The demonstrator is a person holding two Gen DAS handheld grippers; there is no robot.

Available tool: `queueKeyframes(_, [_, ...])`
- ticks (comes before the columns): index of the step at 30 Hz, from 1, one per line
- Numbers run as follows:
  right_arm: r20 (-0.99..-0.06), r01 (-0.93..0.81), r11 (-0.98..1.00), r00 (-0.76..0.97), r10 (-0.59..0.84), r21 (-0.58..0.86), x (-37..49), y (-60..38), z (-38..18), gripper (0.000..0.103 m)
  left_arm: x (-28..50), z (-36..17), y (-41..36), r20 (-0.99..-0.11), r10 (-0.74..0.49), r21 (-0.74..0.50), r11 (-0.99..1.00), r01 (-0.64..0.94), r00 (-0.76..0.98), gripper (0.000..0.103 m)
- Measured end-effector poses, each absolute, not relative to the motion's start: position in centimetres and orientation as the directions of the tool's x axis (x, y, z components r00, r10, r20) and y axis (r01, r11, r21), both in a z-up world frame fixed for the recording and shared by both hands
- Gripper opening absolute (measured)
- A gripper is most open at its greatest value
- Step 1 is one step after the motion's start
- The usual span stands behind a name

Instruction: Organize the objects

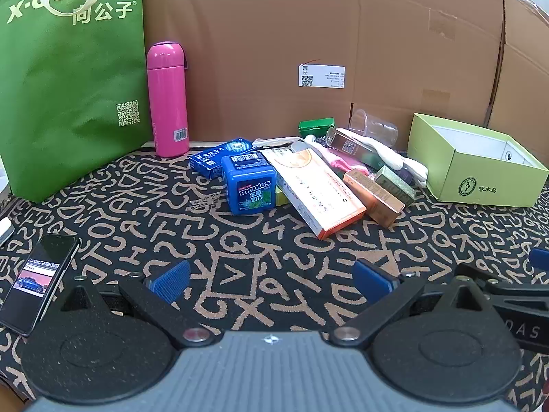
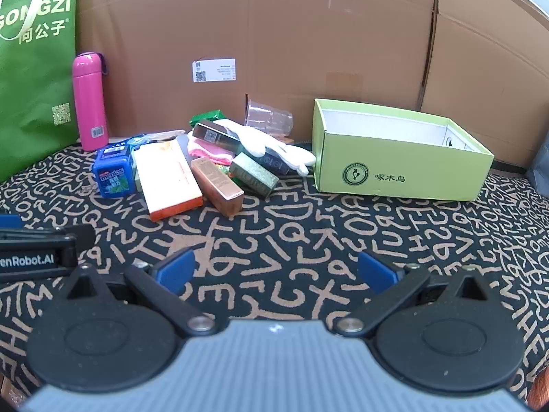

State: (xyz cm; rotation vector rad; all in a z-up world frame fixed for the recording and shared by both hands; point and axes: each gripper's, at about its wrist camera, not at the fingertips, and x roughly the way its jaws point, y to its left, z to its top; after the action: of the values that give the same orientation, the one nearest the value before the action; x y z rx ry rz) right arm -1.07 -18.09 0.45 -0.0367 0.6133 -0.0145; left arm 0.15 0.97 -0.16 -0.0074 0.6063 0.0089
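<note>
A heap of small goods lies on the patterned cloth: a blue mentos tub (image 1: 249, 183) (image 2: 114, 171), a long white and orange box (image 1: 314, 189) (image 2: 167, 179), a copper box (image 1: 374, 197) (image 2: 217, 185), a dark green box (image 2: 253, 174), white gloves (image 2: 271, 146). To the right stands an open light-green box (image 1: 475, 161) (image 2: 398, 149), with nothing seen inside. My left gripper (image 1: 271, 278) hovers open over bare cloth, well short of the heap. My right gripper (image 2: 276, 269) is also open with nothing between its fingers.
A pink bottle (image 1: 168, 98) (image 2: 88, 99) and a green tote bag (image 1: 68, 79) (image 2: 31, 72) stand at back left against a cardboard wall (image 1: 308, 27). A phone (image 1: 37, 281) lies at the left. A clear plastic cup (image 2: 269, 116) lies behind the heap.
</note>
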Motion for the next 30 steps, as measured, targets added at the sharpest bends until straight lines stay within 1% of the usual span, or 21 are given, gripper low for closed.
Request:
queueKeyframes(11, [-0.583, 0.006, 0.999, 0.812, -0.027, -0.038, -0.6, -18.1, 0.2, 0.103, 0.4, -0.5, 1.1, -0.569, 0.019, 0.011, 1.0, -0.016, 0.822, 0.103])
queueKeyframes(20, [-0.591, 0.002, 0.999, 0.807, -0.024, -0.038, -0.3, -18.1, -0.1, 0.103, 0.9, -0.9, 1.5, -0.587, 0.031, 0.014, 1.0, -0.028, 0.809, 0.103])
queueKeyframes(24, [-0.6, -0.003, 0.999, 0.8, -0.019, -0.036, 0.2, -17.9, -0.4, 0.103, 1.0, -1.0, 1.5, -0.583, 0.018, 0.014, 1.0, -0.012, 0.812, 0.103])
queueKeyframes(30, [-0.611, -0.005, 0.999, 0.792, -0.017, -0.034, 0.6, -18.0, -0.8, 0.103, 1.6, -1.2, 1.5, -0.6, 0.011, -0.002, 1.0, -0.014, 0.8, 0.103])
